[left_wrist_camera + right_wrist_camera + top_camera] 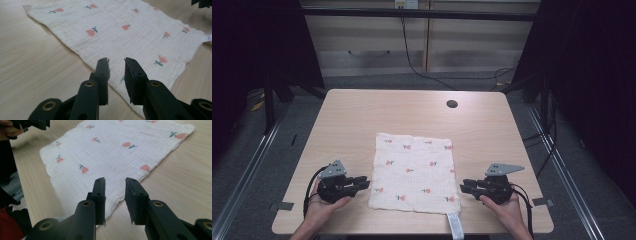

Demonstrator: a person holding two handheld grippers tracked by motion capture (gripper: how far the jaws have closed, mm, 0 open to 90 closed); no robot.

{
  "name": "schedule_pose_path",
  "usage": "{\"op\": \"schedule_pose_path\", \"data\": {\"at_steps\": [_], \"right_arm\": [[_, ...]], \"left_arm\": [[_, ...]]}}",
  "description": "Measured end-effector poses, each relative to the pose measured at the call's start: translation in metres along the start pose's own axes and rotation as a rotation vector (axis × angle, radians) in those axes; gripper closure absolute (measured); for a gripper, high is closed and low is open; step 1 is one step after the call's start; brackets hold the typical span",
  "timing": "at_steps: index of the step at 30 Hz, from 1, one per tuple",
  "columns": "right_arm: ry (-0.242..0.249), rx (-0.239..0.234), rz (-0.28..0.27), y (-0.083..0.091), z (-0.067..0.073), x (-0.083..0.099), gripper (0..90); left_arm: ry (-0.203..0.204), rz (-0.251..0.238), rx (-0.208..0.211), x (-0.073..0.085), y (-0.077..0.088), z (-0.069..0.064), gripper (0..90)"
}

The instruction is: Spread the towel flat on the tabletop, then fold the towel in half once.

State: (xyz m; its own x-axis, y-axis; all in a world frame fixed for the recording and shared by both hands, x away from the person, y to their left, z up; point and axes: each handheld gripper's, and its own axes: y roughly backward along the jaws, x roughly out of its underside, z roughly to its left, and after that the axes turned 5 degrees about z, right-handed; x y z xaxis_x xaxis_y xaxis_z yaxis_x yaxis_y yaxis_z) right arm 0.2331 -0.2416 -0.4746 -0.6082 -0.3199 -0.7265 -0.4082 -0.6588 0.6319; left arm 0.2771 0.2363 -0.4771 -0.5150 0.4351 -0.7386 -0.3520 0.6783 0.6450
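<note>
Lying flat mid-tabletop, the thin cloth looks light and limp; pinch its near corners. Left gripper and right gripper flank it, fingers apart, empty.

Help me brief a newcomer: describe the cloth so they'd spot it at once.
On the pale wooden table, look at the near half, between the left gripper and right gripper. The cloth lies flat there: a white square printed with small pink flowers, with a white tag at its near edge.
</note>
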Motion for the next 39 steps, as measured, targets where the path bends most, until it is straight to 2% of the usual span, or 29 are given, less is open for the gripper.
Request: {"op": "schedule_pose_path", "data": {"at_steps": [4,7,11,14,15,17,19,24,26,28,30,32,35,37,39], "right_arm": [[-0.013,0.032,-0.005,-0.001,-0.007,-0.007,63.7],[-0.028,0.040,0.002,-0.006,-0.013,-0.014,61.2],[-0.010,0.039,0.010,-0.018,-0.019,-0.027,60.1],[0.008,0.030,0.022,-0.025,-0.021,-0.035,61.3],[0.024,0.027,0.032,-0.032,-0.022,-0.042,60.6],[0.033,0.015,0.039,-0.039,-0.024,-0.049,60.6],[0.029,0.008,0.041,-0.045,-0.025,-0.055,60.2],[0.037,-0.004,0.057,-0.063,-0.028,-0.067,60.4],[0.016,0.002,0.069,-0.072,-0.033,-0.067,60.0],[-0.017,-0.004,0.066,-0.080,-0.039,-0.063,60.3],[-0.010,0.009,0.087,-0.084,-0.042,-0.062,60.4],[-0.017,0.011,0.086,-0.086,-0.044,-0.060,60.8],[-0.013,0.020,0.106,-0.090,-0.044,-0.058,61.5],[-0.006,0.028,0.126,-0.093,-0.043,-0.057,61.7],[-0.010,0.031,0.126,-0.095,-0.042,-0.056,61.7]], "left_arm": [[0.025,0.006,-0.015,-0.009,-0.002,0.009,68.5],[0.041,0.005,-0.010,-0.020,-0.008,0.014,67.4],[0.017,0.010,-0.012,-0.036,-0.019,0.016,66.8],[0.020,0.011,-0.001,-0.043,-0.026,0.020,66.7],[0.034,0.013,-0.001,-0.048,-0.034,0.025,66.7],[0.063,0.025,0.007,-0.049,-0.041,0.030,66.4],[0.065,0.040,0.011,-0.048,-0.047,0.032,65.6],[0.051,0.054,-0.015,-0.055,-0.054,0.036,65.3],[0.058,0.054,-0.017,-0.054,-0.059,0.035,65.5],[0.034,0.076,-0.021,-0.051,-0.064,0.032,65.8],[0.019,0.086,-0.018,-0.050,-0.065,0.032,65.5],[0.029,0.073,-0.025,-0.050,-0.067,0.035,65.5],[0.033,0.093,-0.034,-0.046,-0.072,0.038,65.9],[0.011,0.107,-0.030,-0.044,-0.073,0.038,67.7],[0.007,0.118,-0.037,-0.042,-0.074,0.040,67.9]]}}
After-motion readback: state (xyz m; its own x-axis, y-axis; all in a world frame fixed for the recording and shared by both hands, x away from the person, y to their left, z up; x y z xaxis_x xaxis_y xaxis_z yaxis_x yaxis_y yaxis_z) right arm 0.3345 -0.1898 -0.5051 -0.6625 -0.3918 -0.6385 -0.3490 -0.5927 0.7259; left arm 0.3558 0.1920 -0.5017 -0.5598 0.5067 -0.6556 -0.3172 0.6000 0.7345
